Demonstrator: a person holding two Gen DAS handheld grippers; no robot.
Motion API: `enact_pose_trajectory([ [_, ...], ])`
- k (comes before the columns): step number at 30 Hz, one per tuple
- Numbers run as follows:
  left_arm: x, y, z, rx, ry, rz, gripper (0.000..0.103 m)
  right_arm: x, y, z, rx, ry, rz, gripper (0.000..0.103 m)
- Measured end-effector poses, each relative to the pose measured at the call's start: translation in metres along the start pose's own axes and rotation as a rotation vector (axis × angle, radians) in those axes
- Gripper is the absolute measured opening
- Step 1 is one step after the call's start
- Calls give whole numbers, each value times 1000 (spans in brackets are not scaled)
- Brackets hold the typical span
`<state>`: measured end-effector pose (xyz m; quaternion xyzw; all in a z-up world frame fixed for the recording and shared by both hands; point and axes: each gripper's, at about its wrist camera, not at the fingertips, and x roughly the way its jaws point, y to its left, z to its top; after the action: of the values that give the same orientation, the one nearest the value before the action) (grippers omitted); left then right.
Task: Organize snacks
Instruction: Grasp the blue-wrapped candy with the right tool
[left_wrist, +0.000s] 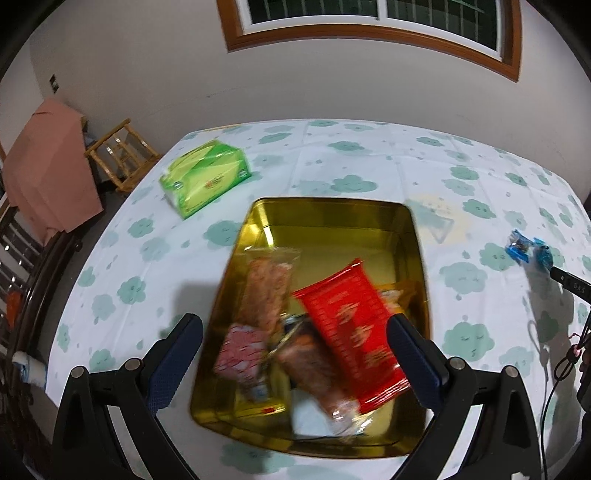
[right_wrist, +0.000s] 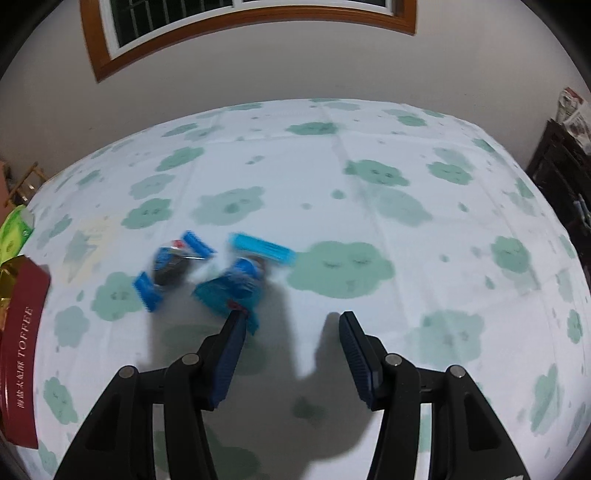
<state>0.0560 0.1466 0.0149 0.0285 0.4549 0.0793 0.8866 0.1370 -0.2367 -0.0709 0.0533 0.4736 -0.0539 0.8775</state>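
White cloth with green clouds covers the tabletop (right_wrist: 369, 221), and a pale wall with a wood-framed window (left_wrist: 369, 22) stands behind it. My left gripper (left_wrist: 295, 339) hangs over the gold tin (left_wrist: 417, 236), which sits near the front edge. Its fingers (left_wrist: 177, 354) are wide apart and hold nothing. Inside the tin I see a red packet (left_wrist: 351, 325), a long brown snack bar (left_wrist: 269, 288), a pink-and-white packet (left_wrist: 240, 350) and some more wrappers that are too blurry to name. A green tissue pack (left_wrist: 207, 177) lies toward the far left corner.

My right gripper (right_wrist: 291, 332) is over the bare cloth to the right of the tin. Its fingers (right_wrist: 358, 350) are partly apart with nothing between them. Two blue cookie packs (right_wrist: 207, 273) lie side by side just ahead and to the left of it. The near one touches, or almost touches, the tip of my left finger; I cannot tell which. A dark red toffee box (right_wrist: 22, 354) stands at the left edge of this view, next to the tin.

I think the step now is to pick up a blue pack and bring it to the tin. To do it well, I should slide the gripper left until one pack sits in the middle of the gap. Then I should go down slowly and pinch across the fat middle, not the thin crimped end. I should take just one pack and not bump the other away.
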Motion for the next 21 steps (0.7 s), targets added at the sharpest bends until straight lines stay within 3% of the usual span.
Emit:
enact_pose_trajectory([
  [5,3,-27,8,46,-12,-31,99,-11,-19,-3,102,-10,72,54],
  [9,3,-53,16,82,-42,-58,99,-21,-10,4,100,-45,127,54],
  [18,14,-105,30,162,-86,-108,99,14,13,18,51,-13,103,54],
  [19,17,-112,32,171,-89,-112,99,15,15,18,44,-11,99,52],
  [21,22,-127,36,189,-94,-129,99,17,21,19,3,-32,77,34],
])
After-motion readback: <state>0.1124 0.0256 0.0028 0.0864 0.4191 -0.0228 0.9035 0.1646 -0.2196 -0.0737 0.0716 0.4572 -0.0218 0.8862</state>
